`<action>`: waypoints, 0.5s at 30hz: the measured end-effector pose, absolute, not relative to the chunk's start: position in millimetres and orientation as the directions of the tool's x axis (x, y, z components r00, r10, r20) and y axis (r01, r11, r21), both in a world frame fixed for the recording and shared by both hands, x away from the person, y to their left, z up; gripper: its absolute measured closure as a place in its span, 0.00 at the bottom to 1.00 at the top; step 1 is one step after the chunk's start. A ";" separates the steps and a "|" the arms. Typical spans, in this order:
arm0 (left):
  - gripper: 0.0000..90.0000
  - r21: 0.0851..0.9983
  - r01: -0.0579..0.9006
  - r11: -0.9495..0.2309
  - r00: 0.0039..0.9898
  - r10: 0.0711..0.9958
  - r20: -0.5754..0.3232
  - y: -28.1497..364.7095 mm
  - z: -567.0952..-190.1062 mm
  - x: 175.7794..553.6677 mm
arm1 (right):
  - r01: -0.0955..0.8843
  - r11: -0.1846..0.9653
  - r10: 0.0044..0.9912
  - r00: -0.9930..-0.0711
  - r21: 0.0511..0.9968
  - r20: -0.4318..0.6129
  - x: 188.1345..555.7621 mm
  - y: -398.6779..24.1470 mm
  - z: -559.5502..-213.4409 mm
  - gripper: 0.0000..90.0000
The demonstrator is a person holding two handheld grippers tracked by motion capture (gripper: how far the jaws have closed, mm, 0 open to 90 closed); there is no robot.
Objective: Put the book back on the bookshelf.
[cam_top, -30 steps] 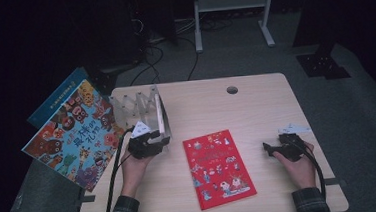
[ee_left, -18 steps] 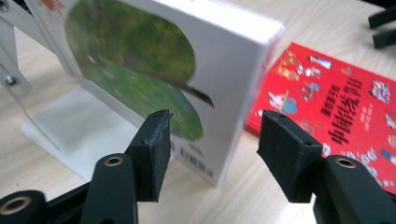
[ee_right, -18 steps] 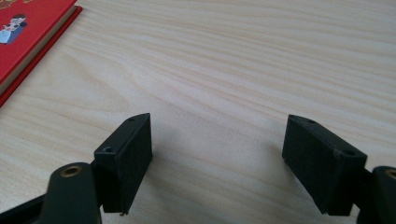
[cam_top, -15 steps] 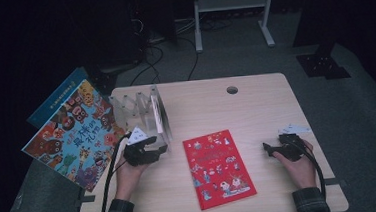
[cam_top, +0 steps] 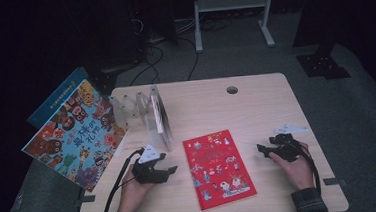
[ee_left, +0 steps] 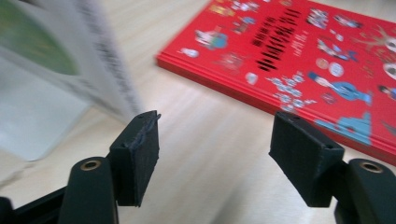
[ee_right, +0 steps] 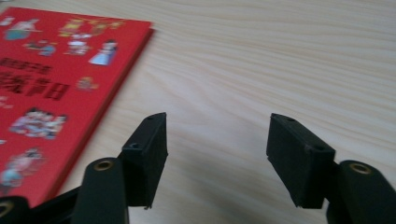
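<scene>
My left gripper (cam_top: 169, 171) has spread its jaws, empty, beside the red book (cam_top: 218, 167); my right gripper (cam_top: 262, 150) narrowed slightly, also empty.

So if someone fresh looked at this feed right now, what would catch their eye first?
Probably the red book lying flat on the table, between the left gripper and the right gripper, both with jaws open on nothing. Next, the big colourful picture book tilted over the table's left edge, beside a clear folding book rack holding one upright book.
</scene>
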State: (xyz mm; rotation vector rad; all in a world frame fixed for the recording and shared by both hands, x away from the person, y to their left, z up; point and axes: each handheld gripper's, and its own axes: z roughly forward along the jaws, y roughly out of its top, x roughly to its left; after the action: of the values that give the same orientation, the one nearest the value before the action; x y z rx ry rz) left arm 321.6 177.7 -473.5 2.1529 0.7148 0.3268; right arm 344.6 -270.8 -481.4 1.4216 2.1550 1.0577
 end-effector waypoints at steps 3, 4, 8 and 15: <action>0.30 0.766 0.382 -0.518 0.818 0.575 -0.019 169.6 -479.0 319.3 | 0.635 0.232 0.871 -0.472 0.736 0.133 343.4 -260.3 -477.1 0.46; 0.29 0.759 0.383 -0.526 0.823 0.567 -0.023 166.5 -481.5 318.9 | 0.636 0.236 0.862 -0.486 0.735 0.143 343.1 -256.9 -476.2 0.46; 0.23 0.730 0.368 -0.576 0.845 0.534 -0.005 152.5 -489.2 317.2 | 0.643 0.281 0.827 -0.539 0.713 0.160 342.9 -242.9 -475.5 0.50; 0.18 0.710 0.346 -0.614 0.868 0.497 0.006 135.1 -495.7 316.7 | 0.649 0.329 0.781 -0.595 0.687 0.188 342.7 -226.4 -474.7 0.54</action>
State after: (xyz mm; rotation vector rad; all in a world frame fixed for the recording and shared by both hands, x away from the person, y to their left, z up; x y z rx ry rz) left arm 316.7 135.1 -495.7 2.2888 0.6053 0.2602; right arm 342.7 -226.4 -474.7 1.3131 2.4117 1.1180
